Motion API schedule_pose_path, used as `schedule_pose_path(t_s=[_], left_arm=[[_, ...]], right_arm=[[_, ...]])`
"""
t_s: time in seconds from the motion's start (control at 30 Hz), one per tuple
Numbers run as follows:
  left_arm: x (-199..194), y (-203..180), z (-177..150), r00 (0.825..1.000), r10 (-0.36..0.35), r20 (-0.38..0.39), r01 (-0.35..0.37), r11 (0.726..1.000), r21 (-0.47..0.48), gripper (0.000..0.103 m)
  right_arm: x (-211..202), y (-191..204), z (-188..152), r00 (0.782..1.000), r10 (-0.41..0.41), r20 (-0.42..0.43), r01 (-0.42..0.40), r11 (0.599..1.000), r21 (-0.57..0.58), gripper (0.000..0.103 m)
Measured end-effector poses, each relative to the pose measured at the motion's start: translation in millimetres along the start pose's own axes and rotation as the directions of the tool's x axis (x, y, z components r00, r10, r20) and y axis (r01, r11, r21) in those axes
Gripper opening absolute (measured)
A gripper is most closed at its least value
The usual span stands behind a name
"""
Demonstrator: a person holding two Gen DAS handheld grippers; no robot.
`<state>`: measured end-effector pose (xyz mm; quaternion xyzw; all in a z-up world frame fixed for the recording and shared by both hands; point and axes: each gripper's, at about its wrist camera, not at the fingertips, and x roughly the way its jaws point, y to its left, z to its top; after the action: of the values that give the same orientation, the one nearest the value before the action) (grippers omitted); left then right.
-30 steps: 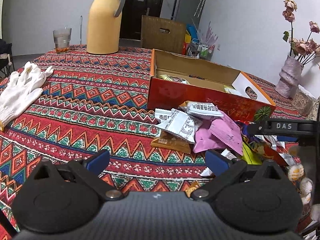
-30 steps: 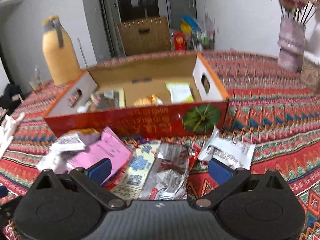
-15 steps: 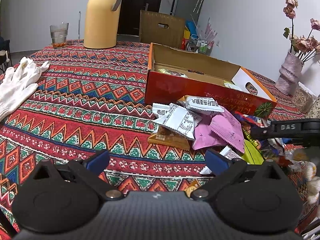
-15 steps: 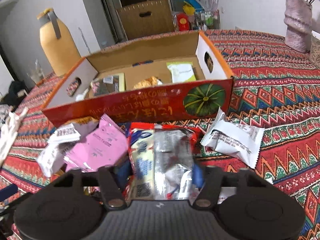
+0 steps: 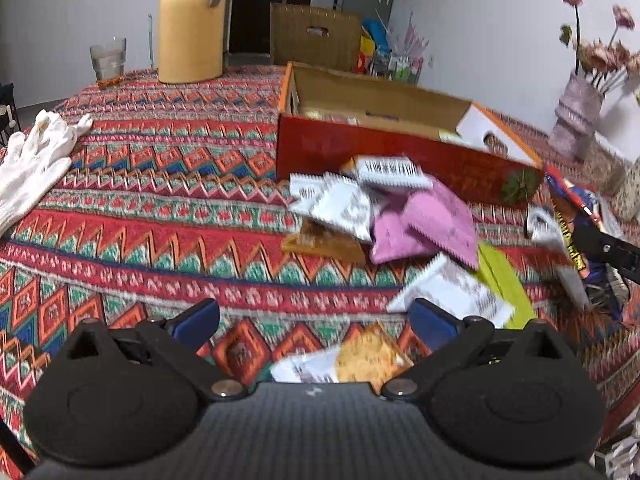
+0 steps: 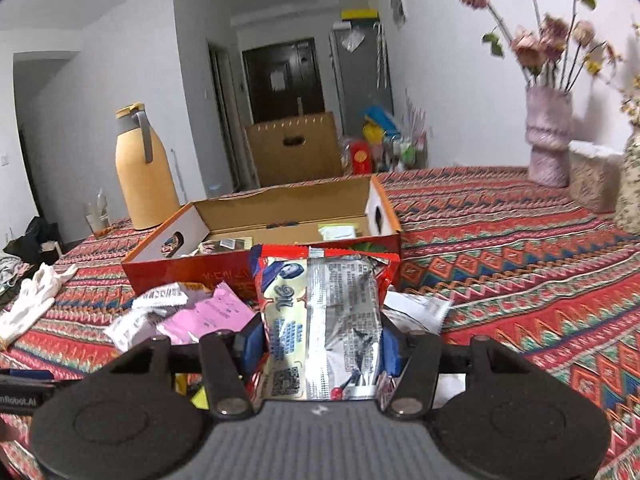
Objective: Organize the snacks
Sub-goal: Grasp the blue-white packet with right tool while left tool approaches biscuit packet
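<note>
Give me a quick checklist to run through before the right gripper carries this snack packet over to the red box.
1. Grip on the packet: the right gripper has both pads pressed on the red and silver snack packet. Ok.
2. Packet clear of the pile: its lower end is hidden behind the gripper body. Cannot tell.
3. Red box open at the top: ok.
4. Room inside the box: a few packets lie on its floor, bare cardboard between them. Ok.
5. Left gripper out of the way: open, low over the tablecloth, nothing between its pads. Ok.
6. Loose packets lie against the box front: path low down not ok, go over.
</note>
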<state>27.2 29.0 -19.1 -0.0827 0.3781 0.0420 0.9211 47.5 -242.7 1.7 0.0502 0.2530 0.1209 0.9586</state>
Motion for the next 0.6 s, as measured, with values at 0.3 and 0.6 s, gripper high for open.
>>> schedule_pose_path(t_s=[0.3, 0.6], left_arm=[[4, -22, -20, 0.995, 0.045, -0.089, -0.041, 0.998, 0.039, 0.103], [8, -40, -28, 0.992, 0.116, -0.045, -0.112, 0.990, 0.083, 0.100]], right_arm=[[-10, -7, -24, 1.000, 0.004, -0.016, -0.003, 0.999, 0.036, 0.055], [-16, -11, -35, 1.000, 0.016, -0.018, -0.015, 0.998, 0.055, 0.055]])
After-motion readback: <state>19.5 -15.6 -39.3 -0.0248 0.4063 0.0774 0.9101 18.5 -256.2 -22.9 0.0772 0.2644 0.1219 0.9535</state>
